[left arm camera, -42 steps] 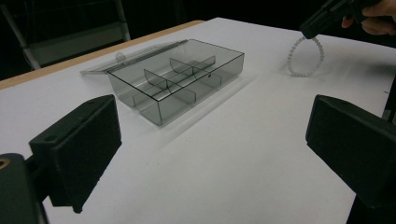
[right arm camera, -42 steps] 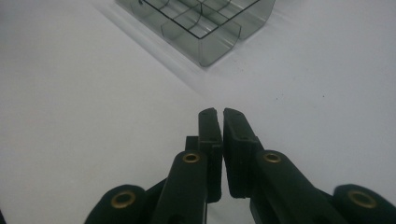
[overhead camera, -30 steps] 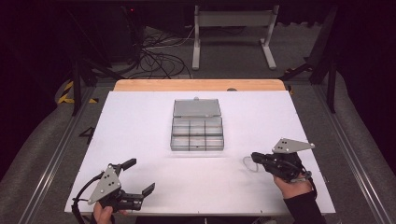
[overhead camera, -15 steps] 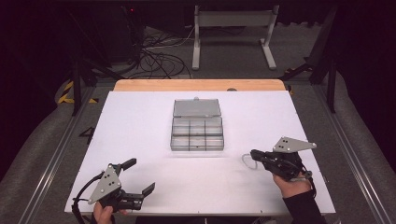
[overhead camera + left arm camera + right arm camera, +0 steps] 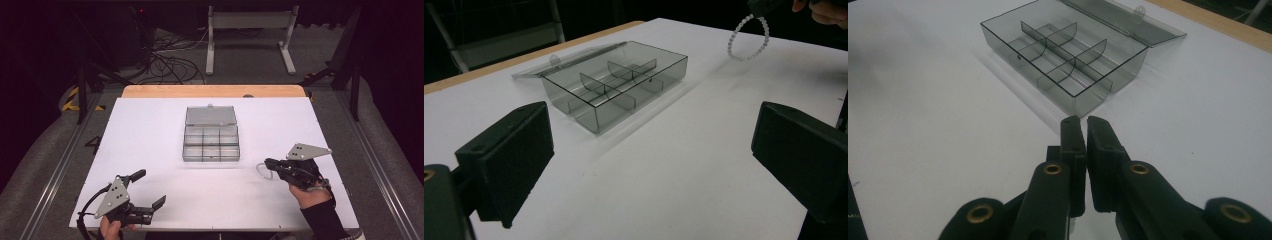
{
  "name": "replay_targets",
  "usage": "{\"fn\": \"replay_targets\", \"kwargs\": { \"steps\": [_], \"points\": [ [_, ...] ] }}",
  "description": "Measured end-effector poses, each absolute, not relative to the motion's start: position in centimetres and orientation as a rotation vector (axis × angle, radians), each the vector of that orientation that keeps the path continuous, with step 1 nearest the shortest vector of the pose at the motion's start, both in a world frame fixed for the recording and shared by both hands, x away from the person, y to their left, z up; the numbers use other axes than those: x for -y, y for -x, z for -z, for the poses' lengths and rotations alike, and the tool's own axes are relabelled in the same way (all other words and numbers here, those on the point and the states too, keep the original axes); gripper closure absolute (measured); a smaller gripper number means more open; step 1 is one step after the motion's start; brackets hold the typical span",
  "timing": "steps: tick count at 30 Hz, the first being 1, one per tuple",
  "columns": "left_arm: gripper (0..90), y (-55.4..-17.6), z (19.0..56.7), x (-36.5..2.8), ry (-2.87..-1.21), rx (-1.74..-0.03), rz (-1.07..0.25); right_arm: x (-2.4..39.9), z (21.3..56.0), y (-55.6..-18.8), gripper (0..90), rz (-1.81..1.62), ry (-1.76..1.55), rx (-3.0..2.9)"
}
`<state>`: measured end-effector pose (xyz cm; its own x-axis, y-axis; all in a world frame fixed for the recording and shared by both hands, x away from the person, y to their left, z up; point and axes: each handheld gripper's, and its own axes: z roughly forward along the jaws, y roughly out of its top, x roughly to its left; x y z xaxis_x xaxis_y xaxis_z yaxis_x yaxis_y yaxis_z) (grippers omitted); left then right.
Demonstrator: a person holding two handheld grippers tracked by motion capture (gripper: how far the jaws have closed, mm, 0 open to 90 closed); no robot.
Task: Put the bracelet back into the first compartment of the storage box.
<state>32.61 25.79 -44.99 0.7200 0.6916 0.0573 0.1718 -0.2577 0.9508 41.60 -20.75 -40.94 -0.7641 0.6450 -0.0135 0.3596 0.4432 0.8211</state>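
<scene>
White bench (image 5: 150, 130) with a wooden far edge carries an open clear compartment box (image 5: 211, 140) at centre, left gripper (image 5: 150, 190) at 7 o'clock with jaws wide and empty, right gripper (image 5: 269, 163) at 4 o'clock, jaws pinched on a white bead bracelet (image 5: 748, 38), dark cable-strewn floor (image 5: 170, 55) beyond.

The right claw (image 5: 268, 163), clamped on the bead bracelet (image 5: 261, 170), has edged slightly left toward the compartment box (image 5: 211, 142).
</scene>
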Motion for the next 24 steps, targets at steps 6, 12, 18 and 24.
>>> {"fn": "replay_targets", "kwargs": {
  "steps": [6, 12, 18, 24],
  "points": [
    [3.9, -32.6, 45.0, -25.8, -1.797, -0.68, -0.575, 19.9, 40.1, -42.1, 86.8, -1.214, -0.833, -2.394],
    [3.9, -32.6, 45.0, -25.8, -1.797, -0.682, -0.571, 19.0, 39.4, -42.8, 86.8, -1.197, -0.815, -2.41],
    [3.9, -32.6, 45.0, -25.8, -1.796, -0.681, -0.572, 17.8, 38.5, -43.8, 86.8, -1.186, -0.803, -2.425],
    [3.9, -32.6, 45.0, -25.8, -1.797, -0.681, -0.572, 16.3, 37.7, -44.8, 86.9, -1.199, -0.795, -2.43]
  ]
}}
